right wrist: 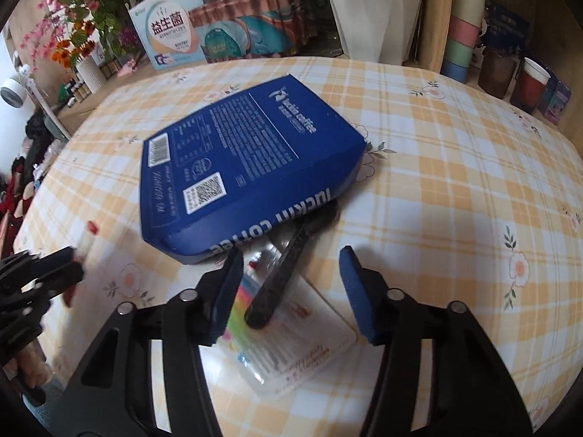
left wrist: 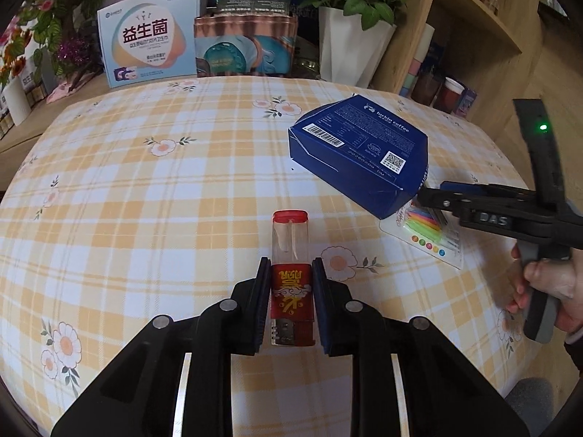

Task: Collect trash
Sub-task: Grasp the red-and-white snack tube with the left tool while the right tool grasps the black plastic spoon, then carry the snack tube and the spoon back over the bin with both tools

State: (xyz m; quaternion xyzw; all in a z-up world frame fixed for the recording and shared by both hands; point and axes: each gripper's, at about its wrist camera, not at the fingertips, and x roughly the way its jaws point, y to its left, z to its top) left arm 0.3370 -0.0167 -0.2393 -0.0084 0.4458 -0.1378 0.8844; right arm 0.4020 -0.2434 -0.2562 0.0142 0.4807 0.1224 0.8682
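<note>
One table (left wrist: 182, 189) fills both views, covered in a yellow-and-white check cloth with small printed flowers, and everything below is placed from the one blue coffee box (left wrist: 359, 153) lying flat on it, white print and a barcode on its upper face. One clear blister pack of coloured candles (right wrist: 291, 331) lies partly under the box's near edge, and one dark, flat stick-like thing (right wrist: 280, 273) (what it is I cannot tell) slants across the pack with its far end tucked under the box. One lighter (left wrist: 293, 291), with a clear body, red cap and a red band with gold characters, sits off the box's barcode side. There are two grippers. The left gripper (left wrist: 291, 306) has its pads narrow and pressed on the lighter's red band. The right gripper (right wrist: 293, 291) stands about half spread at the box's near edge, over the pack and the dark stick; its pads press on nothing.
</note>
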